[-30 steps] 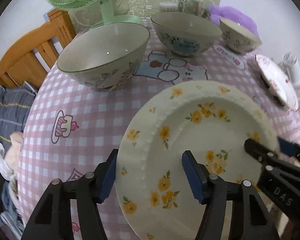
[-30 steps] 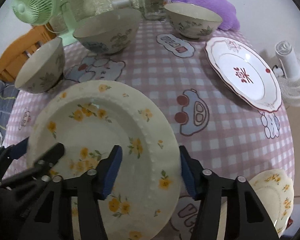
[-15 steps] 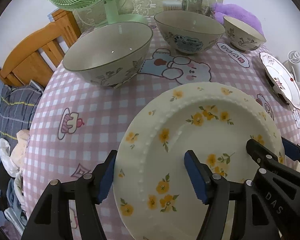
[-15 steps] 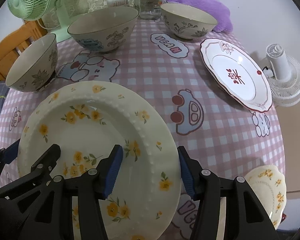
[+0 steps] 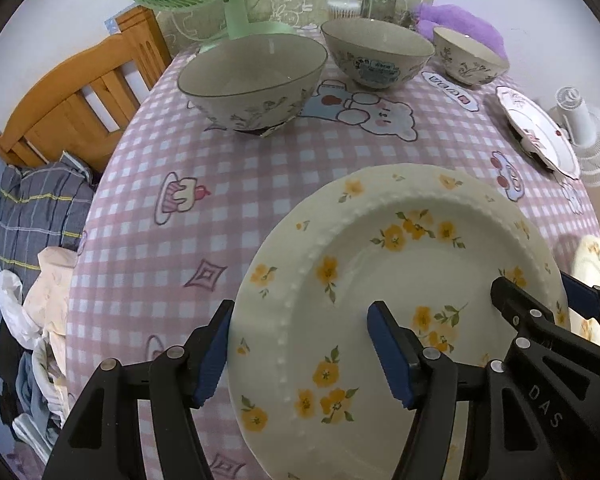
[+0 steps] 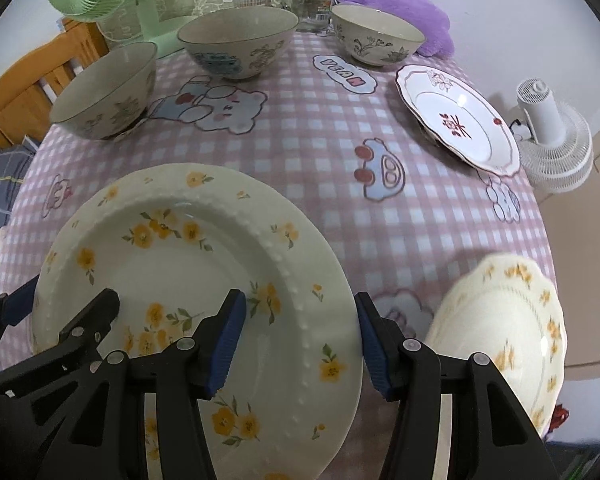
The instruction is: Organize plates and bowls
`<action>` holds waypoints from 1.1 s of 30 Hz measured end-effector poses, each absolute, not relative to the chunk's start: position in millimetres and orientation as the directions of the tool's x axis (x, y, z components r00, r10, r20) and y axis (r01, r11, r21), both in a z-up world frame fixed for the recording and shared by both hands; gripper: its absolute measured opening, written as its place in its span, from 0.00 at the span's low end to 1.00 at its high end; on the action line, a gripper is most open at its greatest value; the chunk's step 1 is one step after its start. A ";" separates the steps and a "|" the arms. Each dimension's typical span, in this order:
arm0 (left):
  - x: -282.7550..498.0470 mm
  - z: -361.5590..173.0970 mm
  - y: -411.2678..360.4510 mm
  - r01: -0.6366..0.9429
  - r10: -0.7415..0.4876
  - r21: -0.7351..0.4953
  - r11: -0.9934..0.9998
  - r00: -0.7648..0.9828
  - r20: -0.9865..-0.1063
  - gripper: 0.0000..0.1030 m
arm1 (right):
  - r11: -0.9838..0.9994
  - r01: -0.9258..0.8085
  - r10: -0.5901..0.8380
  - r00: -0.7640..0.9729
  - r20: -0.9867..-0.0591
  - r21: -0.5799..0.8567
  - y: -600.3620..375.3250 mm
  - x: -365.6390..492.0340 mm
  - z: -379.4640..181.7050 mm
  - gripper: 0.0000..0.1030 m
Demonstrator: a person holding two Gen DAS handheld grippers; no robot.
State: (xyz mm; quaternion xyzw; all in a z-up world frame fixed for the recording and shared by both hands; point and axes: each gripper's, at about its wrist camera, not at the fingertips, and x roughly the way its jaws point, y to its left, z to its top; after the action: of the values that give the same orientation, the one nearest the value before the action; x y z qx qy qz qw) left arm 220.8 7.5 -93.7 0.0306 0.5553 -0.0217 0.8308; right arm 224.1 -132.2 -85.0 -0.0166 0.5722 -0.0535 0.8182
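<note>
While the yellow-flowered plate at lower frame is straddled at opposite rims by the left gripper and right gripper, both spread wide and not visibly clamping it, a slip onto the checked tablecloth is judged possible.

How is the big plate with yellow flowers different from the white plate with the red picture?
The flower plate is cream with yellow blossoms and a beaded ring; the white plate has a red mark in the middle and a thin dark wavy edge.
The flower plate sits close, with the left gripper and right gripper each straddling its rim; nothing touches the white plate, which sits farther off near a small white fan.
Both are empty.
</note>
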 end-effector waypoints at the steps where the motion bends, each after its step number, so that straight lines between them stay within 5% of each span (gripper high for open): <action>1: 219.5 -91.7 8.7 0.077 -0.008 0.024 0.997 0.384 -0.923 0.65 | 0.993 0.074 -0.108 0.342 -0.934 -0.088 -129.9 220.0 -82.5 0.57; 17: 189.7 -68.3 13.1 0.164 -0.073 -0.008 0.986 0.395 -0.916 0.65 | 0.981 0.181 -0.135 0.376 -0.917 -0.070 -124.9 173.3 -53.5 0.57; 33: 178.8 -53.7 -67.9 0.098 -0.063 -0.025 0.995 0.408 -0.911 0.65 | 0.991 0.116 -0.104 0.390 -0.915 -0.063 -206.6 169.8 -33.4 0.56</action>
State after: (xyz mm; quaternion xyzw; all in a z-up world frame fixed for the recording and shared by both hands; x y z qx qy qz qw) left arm 178.8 -67.9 -53.7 0.0162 0.5420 -0.0480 0.8388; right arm 169.8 -206.6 -33.4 0.0055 0.5485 -0.0660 0.8335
